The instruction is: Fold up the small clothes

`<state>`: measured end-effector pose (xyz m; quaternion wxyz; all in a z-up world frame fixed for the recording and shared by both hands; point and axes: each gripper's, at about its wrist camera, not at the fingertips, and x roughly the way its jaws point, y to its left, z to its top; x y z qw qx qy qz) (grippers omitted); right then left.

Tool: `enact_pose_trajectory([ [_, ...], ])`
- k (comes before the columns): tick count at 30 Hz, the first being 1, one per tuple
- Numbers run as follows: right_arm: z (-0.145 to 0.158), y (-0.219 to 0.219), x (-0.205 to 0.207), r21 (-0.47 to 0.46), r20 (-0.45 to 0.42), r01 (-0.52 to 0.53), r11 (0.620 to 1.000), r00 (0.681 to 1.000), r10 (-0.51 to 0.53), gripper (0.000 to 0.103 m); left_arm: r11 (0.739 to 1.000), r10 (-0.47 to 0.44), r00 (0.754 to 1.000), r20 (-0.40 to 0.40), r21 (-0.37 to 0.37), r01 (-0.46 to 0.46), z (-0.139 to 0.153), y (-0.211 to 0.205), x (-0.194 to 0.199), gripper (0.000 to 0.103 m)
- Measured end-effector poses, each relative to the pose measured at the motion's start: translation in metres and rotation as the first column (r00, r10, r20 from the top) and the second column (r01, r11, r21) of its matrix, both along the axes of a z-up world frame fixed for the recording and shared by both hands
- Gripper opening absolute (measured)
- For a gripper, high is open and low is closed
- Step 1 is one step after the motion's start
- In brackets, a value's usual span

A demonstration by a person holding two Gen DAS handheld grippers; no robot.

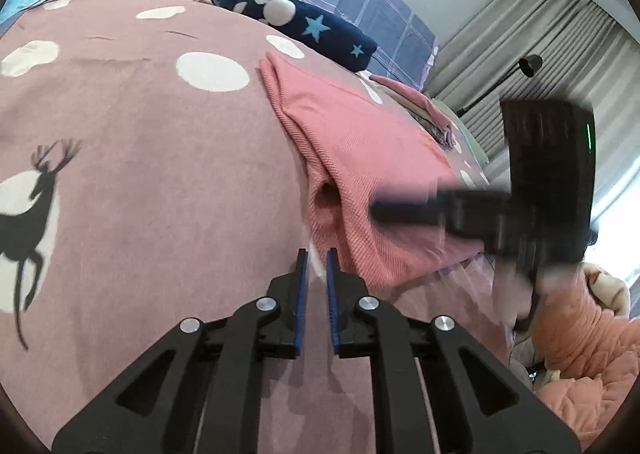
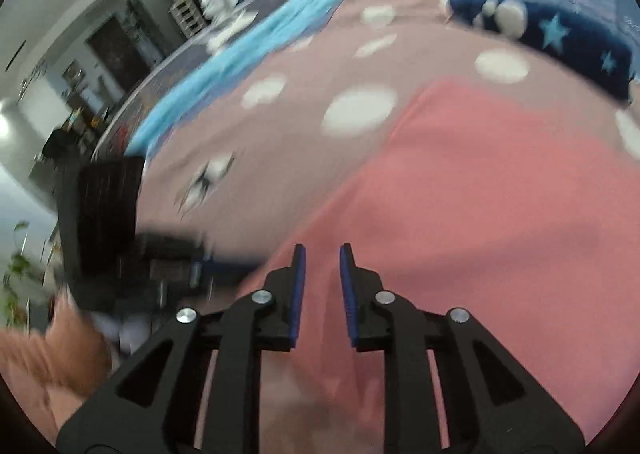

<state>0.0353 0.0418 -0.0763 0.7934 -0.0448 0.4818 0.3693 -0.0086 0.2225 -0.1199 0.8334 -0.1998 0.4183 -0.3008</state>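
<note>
Lying flat on the dusty-pink bedspread with white dots and a deer print is the pink ribbed garment, partly folded, one opening gaping at its near-left edge. No containers in either view; the bed alone bears the clothes. A navy star-patterned cloth lies beyond the garment, and a second small pink piece sits further back near the bed's edge.

Left gripper: jaws a narrow slit apart, nothing pinched between them; tips hover just beside the garment's near-left corner, over bedspread. Right gripper: jaws slightly parted, empty, directly above the garment's pink surface; whether the tips touch the fabric cannot be settled.

Right wrist view is heavily motion-blurred; the left gripper there is only a dark smear at lower left. In the left wrist view the right gripper is likewise smeared, crossing the garment's right side and hiding that edge. An orange quilted sleeve is cut off at the frame's lower right.
</note>
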Motion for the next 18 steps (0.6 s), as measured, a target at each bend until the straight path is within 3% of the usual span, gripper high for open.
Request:
enact_pose_trajectory([
  [1,-0.009,0.005,-0.010,-0.027,-0.008,-0.027,0.999,1.000,0.026,0.024,1.000,0.016,1.000,-0.001,0.005,-0.016,0.001,0.003,-0.001,0.011],
  [3,-0.015,0.016,-0.035,-0.107,0.130,-0.049,0.993,0.990,0.063,0.027,0.999,0.044,0.999,0.001,0.011,-0.044,0.002,0.007,-0.003,0.013],
  [5,-0.010,0.025,-0.052,-0.169,0.208,-0.068,0.983,0.973,0.103,0.029,0.998,0.063,0.998,0.003,0.014,-0.064,0.004,0.009,-0.006,0.022],
  [8,0.001,0.029,-0.073,-0.148,0.246,-0.123,0.981,0.957,0.157,0.034,0.996,0.081,0.997,0.016,0.041,-0.082,0.010,0.011,-0.012,0.032],
  [10,0.002,0.034,-0.086,-0.238,0.322,-0.123,0.964,0.926,0.198,0.043,0.993,0.088,0.996,0.031,0.072,-0.090,0.017,0.010,-0.012,0.042],
  [11,-0.001,0.038,-0.095,-0.320,0.377,-0.104,0.942,0.898,0.227,0.048,0.992,0.089,0.995,0.040,0.082,-0.092,0.020,0.008,-0.009,0.049],
  [14,-0.016,0.042,-0.108,-0.472,0.468,-0.020,0.881,0.841,0.270,0.053,0.993,0.063,0.996,0.060,0.095,-0.069,0.030,0.001,0.005,0.054],
  [18,-0.031,0.051,-0.107,-0.531,0.542,0.088,0.843,0.799,0.259,0.057,1.000,-0.011,1.000,0.022,0.020,0.011,0.031,-0.015,0.048,0.054],
])
